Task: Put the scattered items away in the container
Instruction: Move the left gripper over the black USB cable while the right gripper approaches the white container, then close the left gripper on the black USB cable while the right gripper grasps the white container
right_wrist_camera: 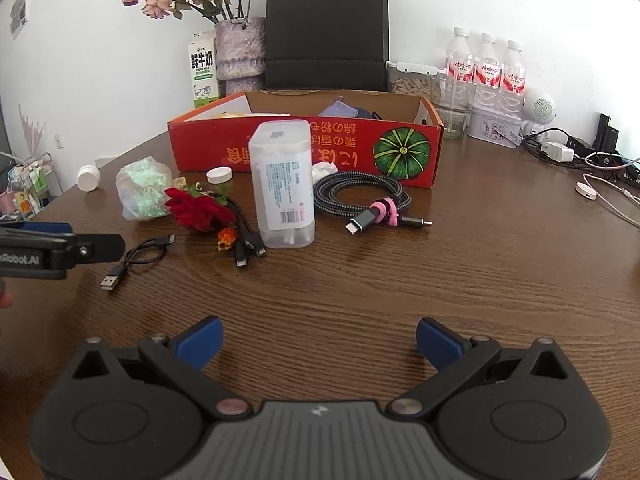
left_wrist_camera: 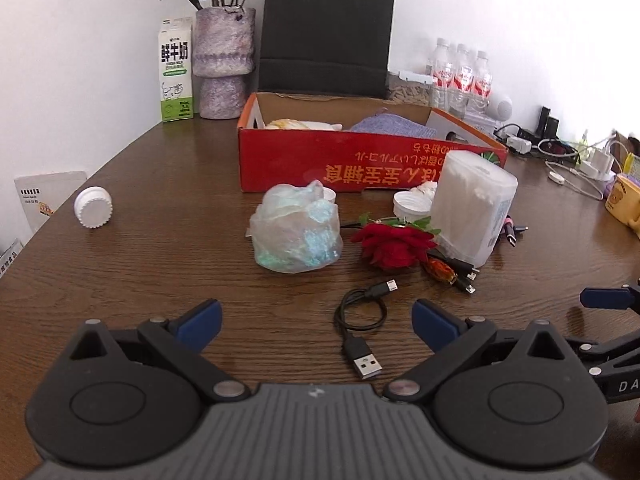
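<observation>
A red cardboard box (left_wrist_camera: 360, 168) (right_wrist_camera: 304, 148) stands open at the back of the table with cloths inside. In front of it lie a crumpled plastic bag (left_wrist_camera: 296, 228) (right_wrist_camera: 142, 192), a red fabric rose (left_wrist_camera: 394, 246) (right_wrist_camera: 198, 210), a clear cotton-swab box (left_wrist_camera: 474, 204) (right_wrist_camera: 284, 184), a short black USB cable (left_wrist_camera: 360, 320) (right_wrist_camera: 138, 256) and a coiled braided cable (right_wrist_camera: 360, 196). A white bottle (left_wrist_camera: 94, 206) (right_wrist_camera: 89, 177) lies apart at the left. My left gripper (left_wrist_camera: 316, 322) is open just before the USB cable. My right gripper (right_wrist_camera: 319, 342) is open over bare table.
A milk carton (left_wrist_camera: 176, 70), a vase (left_wrist_camera: 224, 60) of dried flowers, a black paper bag (left_wrist_camera: 326, 32) and water bottles (right_wrist_camera: 486, 64) line the back wall. Chargers and cords (right_wrist_camera: 580, 156) clutter the right side. A yellow mug (left_wrist_camera: 624, 202) sits at the right edge.
</observation>
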A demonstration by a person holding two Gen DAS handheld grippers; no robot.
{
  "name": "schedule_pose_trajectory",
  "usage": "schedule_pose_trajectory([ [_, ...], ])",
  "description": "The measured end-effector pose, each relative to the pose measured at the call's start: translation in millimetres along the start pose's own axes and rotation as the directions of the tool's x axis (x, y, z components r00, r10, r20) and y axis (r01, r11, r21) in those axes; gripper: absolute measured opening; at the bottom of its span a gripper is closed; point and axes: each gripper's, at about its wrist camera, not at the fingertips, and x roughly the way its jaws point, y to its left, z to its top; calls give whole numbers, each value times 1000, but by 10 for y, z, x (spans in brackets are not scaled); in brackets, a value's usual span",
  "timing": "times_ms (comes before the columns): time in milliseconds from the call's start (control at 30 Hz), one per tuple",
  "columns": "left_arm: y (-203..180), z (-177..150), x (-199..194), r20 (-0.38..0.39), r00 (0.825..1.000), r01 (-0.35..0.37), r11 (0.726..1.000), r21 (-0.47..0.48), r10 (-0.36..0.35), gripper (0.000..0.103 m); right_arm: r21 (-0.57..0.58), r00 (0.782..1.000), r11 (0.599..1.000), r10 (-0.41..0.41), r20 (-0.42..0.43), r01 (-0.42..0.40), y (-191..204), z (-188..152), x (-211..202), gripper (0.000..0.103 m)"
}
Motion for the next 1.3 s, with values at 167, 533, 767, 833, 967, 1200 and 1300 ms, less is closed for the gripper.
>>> schedule_pose_trajectory([
  [167, -187, 13, 188, -34, 999, -13, 998, 66, 15, 75, 13, 1000, 1000, -3, -2, 3, -59, -6, 13, 103],
  [533, -278, -19, 161, -22, 999, 45, 996, 71, -44, 31, 16, 1000, 1000, 0, 2, 0, -98, -15, 28, 103],
  [767, -223, 2, 141, -18, 999, 51, 998, 37, -51, 29, 21, 1000, 1000, -5, 4, 5, -95, -10, 18, 103],
  [833, -209, 9, 118, -9, 999, 53, 998, 30, -53, 29, 22, 1000, 1000, -3, 3, 3, -93, -6, 20, 103],
  [967, -170, 56, 49, 18, 998, 57, 998, 17, -57, 28, 13, 1000, 1000, 0, 10, 0, -75, 35, 20, 103],
  [1200, -80, 202, -95, 88, 994, 72, 997, -3, -71, 28, -33, 998, 999, 17, 54, -15, 53, 250, 25, 103],
  [1300, -28, 273, -143, 118, 990, 77, 997, -15, -75, 28, -46, 996, 999, 19, 85, -15, 110, 390, 59, 103],
])
